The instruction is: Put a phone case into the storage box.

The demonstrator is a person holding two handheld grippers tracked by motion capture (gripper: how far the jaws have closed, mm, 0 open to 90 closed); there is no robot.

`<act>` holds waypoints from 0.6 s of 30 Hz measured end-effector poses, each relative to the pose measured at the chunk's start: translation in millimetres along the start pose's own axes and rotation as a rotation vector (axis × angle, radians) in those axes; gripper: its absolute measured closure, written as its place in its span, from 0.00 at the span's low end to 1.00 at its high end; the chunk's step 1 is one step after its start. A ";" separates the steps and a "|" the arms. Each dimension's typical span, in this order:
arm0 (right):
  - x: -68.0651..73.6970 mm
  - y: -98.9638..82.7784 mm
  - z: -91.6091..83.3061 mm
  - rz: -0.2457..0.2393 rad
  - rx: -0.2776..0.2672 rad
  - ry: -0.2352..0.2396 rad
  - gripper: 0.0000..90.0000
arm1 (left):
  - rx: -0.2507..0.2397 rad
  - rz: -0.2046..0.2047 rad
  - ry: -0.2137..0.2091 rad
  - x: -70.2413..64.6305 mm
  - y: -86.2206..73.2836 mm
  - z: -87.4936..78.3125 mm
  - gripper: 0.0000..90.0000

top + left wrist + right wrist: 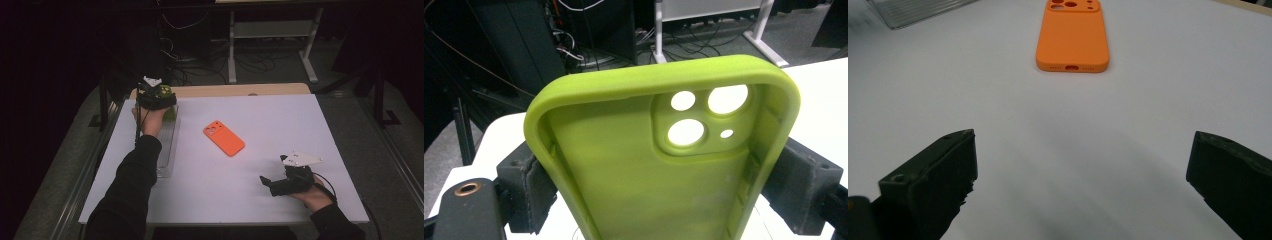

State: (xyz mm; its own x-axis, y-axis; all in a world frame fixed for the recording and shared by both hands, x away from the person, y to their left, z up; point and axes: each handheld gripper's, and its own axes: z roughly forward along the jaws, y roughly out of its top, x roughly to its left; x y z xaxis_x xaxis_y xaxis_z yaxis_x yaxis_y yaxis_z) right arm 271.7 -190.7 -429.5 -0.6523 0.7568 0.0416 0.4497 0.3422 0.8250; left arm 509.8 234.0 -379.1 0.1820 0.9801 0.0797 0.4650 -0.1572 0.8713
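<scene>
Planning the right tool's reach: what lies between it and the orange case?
Only bare white table between right tool and orange case, per the right gripper view.

A dim lab or recording room set up for handling trials

A white rectangular worktop (280,120) is standing under bright light while the room around it is lying in darkness. Behind it, tangled black cables (200,65) are trailing across a grey carpeted floor (350,95), and the white metal legs of a second desk (232,45) are showing beyond them, with dark equipment cabinets (589,30) standing beside the wiring. Black metal frame posts (103,107) are rising at the worktop's edges. A person in dark sleeves is working with hand-held black tongs (272,184) carrying a grey three-cornered plate (301,159), gear that is pointing to a research bench.
</scene>
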 end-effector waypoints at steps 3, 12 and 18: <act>-0.5 0.0 -0.3 -0.006 -0.005 -0.001 0.00 | 0.011 0.014 0.001 0.3 -1.7 1.0 0.15; 0.2 -0.6 -0.4 0.002 0.004 0.001 0.00 | 0.014 0.013 0.016 0.2 -5.3 5.9 0.14; -0.9 -0.8 -0.5 0.003 0.003 -0.001 0.00 | 0.014 -0.014 -0.007 3.3 -6.3 7.4 0.13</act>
State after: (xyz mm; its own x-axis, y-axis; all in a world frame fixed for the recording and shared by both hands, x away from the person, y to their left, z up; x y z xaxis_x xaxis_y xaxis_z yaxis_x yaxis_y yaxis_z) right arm 271.5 -191.9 -429.9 -0.6506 0.7582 0.0433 0.4534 0.3421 0.8230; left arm 513.9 237.4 -387.9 0.1809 0.9814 0.0642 0.4798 -0.1451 0.8653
